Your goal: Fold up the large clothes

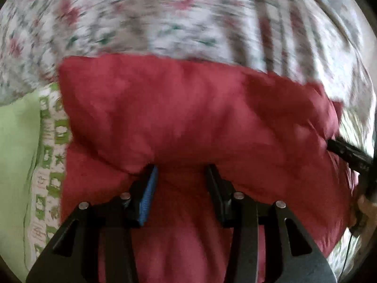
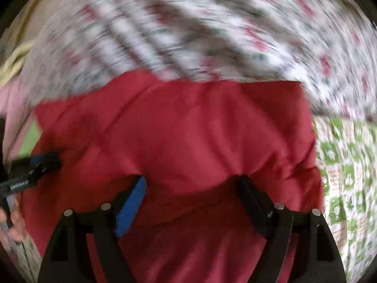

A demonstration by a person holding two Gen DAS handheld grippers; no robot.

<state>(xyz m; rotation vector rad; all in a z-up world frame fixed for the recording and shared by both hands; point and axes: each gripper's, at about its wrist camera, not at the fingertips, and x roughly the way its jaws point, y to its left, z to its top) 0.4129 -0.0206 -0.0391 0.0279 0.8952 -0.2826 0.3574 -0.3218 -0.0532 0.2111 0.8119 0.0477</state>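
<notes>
1. While both views blur, we see the red garment (image 1: 188, 118) on the floral bed (image 1: 141, 11), its long axis crosswise ahead of both claws.
2. Left claw (image 1: 181, 172) pinches a fold; right claw (image 2: 192, 181) gapes, gripping nothing.

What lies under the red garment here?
The red garment rests on a floral bedsheet, with a green-patterned cloth showing at one side. What lies directly beneath its middle is covered.

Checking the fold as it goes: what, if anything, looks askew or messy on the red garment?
The red garment is bunched and creased, with a puffy ridge across it rather than a flat fold. Nothing looks torn or spilled, though both views are blurred.
</notes>
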